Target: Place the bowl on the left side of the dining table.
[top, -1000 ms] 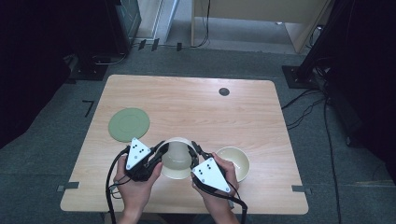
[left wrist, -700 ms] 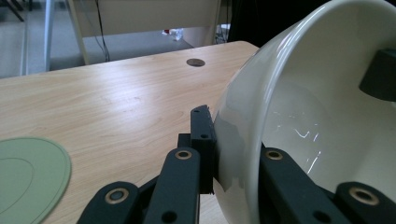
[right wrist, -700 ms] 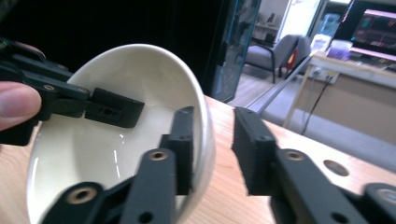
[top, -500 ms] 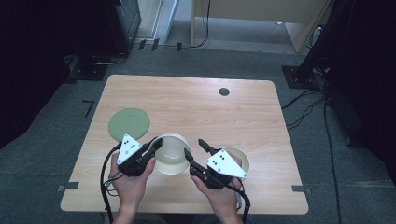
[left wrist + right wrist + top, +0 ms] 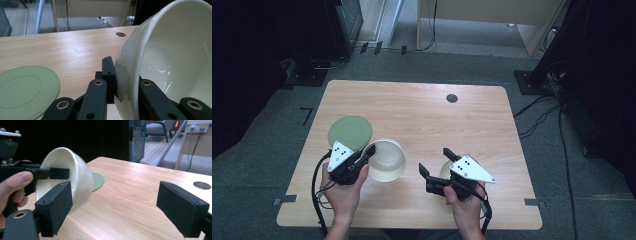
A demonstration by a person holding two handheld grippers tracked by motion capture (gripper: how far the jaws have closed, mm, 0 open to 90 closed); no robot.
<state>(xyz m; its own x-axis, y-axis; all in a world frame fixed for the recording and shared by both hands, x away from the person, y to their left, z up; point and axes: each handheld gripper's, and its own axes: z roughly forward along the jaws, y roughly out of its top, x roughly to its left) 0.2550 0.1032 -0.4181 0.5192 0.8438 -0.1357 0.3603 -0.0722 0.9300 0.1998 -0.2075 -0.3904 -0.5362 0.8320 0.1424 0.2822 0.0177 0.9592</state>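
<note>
The left tongs carry a white bowl by its rim

The white bowl [image 5: 386,159] is tipped on its side, its rim pinched tight in the left tongs [image 5: 366,154], just beside the green plate [image 5: 350,132]. The right tongs [image 5: 436,161] have just been opening and hold nothing; a second small bowl [image 5: 445,170] sits right behind them. To do this well, the left tongs should keep a firm pinch and set the bowl down flat and slowly on the table [image 5: 422,115]. No words or labels can be read anywhere.

Lab or office room, grey carpet floor [image 5: 272,150] lying around a wooden surface [image 5: 422,115], cables [image 5: 537,120] trailing at three o'clock, dark equipment stands [image 5: 532,80] standing at one o'clock.
</note>
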